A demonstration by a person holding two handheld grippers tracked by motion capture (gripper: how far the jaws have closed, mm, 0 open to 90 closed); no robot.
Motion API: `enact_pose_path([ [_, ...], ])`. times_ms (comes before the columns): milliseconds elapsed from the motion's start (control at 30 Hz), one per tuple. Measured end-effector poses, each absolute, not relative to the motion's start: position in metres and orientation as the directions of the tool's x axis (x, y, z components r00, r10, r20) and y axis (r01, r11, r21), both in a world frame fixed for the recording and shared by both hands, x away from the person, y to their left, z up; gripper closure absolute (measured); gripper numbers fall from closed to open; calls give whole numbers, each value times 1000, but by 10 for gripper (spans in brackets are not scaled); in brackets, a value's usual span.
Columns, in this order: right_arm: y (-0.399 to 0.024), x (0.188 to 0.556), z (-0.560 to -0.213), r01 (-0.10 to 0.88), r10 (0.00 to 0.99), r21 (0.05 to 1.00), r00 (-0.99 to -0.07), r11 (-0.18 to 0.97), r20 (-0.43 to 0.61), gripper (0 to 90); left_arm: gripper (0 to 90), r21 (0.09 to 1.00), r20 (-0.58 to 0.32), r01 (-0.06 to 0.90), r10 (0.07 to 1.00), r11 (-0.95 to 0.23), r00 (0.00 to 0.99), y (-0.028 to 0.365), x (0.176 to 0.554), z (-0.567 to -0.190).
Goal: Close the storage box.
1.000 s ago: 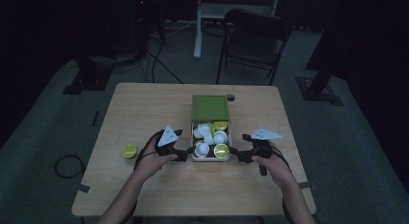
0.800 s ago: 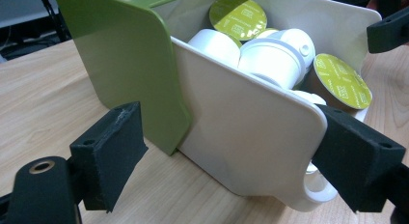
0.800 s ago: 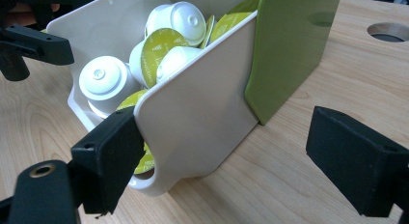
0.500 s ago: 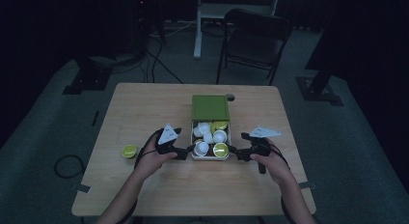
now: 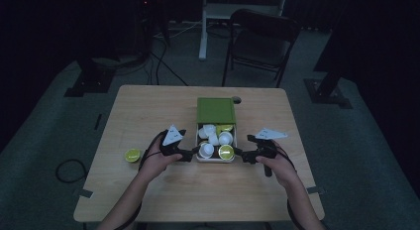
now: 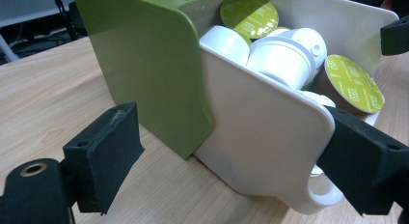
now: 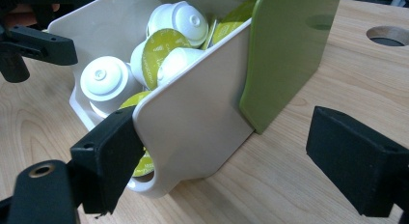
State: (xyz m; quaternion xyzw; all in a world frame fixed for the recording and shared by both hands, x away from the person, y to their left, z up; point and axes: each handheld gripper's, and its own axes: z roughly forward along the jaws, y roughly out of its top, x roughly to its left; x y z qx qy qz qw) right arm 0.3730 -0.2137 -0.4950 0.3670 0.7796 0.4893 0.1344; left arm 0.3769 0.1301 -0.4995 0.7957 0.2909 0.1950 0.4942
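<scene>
High view: I see the wooden worktop (image 5: 148, 121) first, and near its middle the capsule box, which I take as my landmark. Its green sleeve (image 5: 216, 110) lies on the far side, and the white drawer (image 5: 216, 159) stands pulled out of that sleeve toward me, piled with white and green-lidded capsules (image 5: 214, 139).

My left tool (image 5: 190, 154) sits at the drawer's left front corner. In the left gripper view its jaws have just been opening and stand spread, one pad beyond the drawer's front wall, the other well clear over bare wood beside the sleeve, so nothing is pinched.

My right tool (image 5: 241, 155) sits at the drawer's right front corner. In the right gripper view its jaws are likewise spread, one pad against the drawer's front edge, the other apart.

One loose green capsule (image 5: 132, 155) lies well to the left of the drawer.
</scene>
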Motion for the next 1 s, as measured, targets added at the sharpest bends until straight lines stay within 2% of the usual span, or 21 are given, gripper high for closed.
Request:
enact_pose_path([
  [567, -214, 385, -496, 449, 723, 865, -672, 224, 162, 127, 125, 908, -15, 295, 677, -299, 736, 129, 386, -501],
  [1000, -213, 394, -493, 449, 731, 866, -664, 220, 158, 128, 125, 906, -4, 291, 681, -307, 732, 128, 392, -497],
])
